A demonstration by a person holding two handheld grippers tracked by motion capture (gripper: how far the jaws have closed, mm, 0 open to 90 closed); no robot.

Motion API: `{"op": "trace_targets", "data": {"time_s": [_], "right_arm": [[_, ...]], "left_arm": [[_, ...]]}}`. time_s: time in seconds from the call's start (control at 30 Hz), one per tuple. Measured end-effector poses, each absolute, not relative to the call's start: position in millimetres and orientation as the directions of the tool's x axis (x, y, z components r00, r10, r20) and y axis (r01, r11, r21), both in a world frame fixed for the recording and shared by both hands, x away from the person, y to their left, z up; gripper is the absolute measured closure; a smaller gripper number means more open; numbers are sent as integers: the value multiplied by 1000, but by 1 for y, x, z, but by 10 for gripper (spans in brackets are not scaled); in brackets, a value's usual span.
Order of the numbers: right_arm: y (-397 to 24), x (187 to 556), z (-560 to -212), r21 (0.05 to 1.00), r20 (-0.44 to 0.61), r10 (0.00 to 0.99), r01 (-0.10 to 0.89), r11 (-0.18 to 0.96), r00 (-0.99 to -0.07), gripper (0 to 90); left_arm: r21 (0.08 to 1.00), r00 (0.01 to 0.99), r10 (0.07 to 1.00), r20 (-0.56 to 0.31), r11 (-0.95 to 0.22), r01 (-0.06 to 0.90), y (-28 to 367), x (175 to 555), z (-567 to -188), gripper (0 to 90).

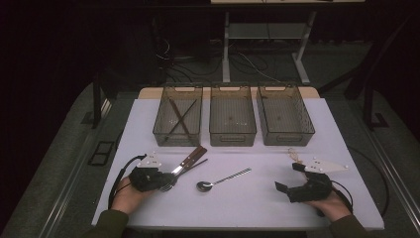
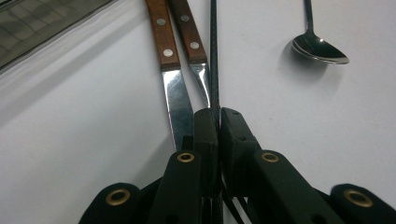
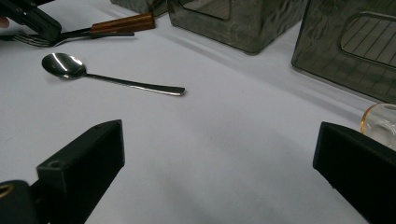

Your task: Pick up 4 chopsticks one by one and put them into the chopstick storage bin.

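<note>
My left gripper (image 1: 166, 179) lies at the front left of the white table, shut on a thin black chopstick (image 2: 214, 56) that runs away from the pinched jaws (image 2: 217, 116). Right beside the chopstick lie a wooden-handled knife (image 2: 180, 100) and a wooden-handled fork (image 2: 190, 35), also in the high view as knife (image 1: 193, 155) and fork tines (image 1: 167, 187). A steel spoon (image 1: 220, 181) lies in the middle, bowl toward the left gripper. My right gripper (image 1: 288, 177) rests at the front right, wide open, with bare table between its jaws (image 3: 219, 168).
Three grey see-through bins stand in a row at the back: the left one (image 1: 176, 140) holds chopsticks, then the middle (image 1: 233, 139) and the right (image 1: 285, 140). A small clear object with an orange rim (image 3: 380, 120) lies by the right gripper's right jaw.
</note>
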State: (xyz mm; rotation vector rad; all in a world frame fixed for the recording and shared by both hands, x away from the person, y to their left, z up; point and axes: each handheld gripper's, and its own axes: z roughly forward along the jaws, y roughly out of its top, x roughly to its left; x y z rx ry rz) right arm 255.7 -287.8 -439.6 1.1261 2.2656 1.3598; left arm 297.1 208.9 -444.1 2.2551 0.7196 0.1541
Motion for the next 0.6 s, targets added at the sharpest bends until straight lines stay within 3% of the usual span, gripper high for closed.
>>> {"op": "trace_targets", "data": {"time_s": [0.6], "right_arm": [[-286,255,-441,836,148,728,478,270,-670,18]], "left_arm": [[727,835,538,-114,-527,439,213,297,-435,860]]}}
